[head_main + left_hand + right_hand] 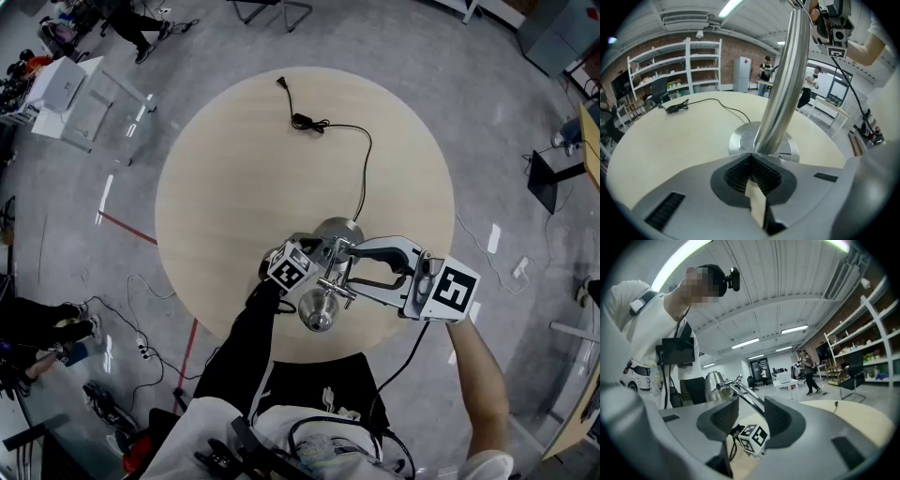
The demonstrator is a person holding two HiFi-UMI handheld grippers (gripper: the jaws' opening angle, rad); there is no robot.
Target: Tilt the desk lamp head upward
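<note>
Lamp: the desk lamp stands by the near edge of the tabletop [234,159], with its chrome lamp head [319,314] hanging toward me.
Left gripper [751,161]: jaws together at the foot of the post [783,84]. I judge it is bracing the base [739,140].
Right gripper [747,416]: jaws wide, with the arm rods [746,398] between them, unpinched.
Doing it well: I close near the head, lift slowly and keep the base pinned.

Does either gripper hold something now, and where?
Nothing is held: the left gripper is shut, tips at the lamp pole; the right gripper stands open around the lamp's thin arm.
</note>
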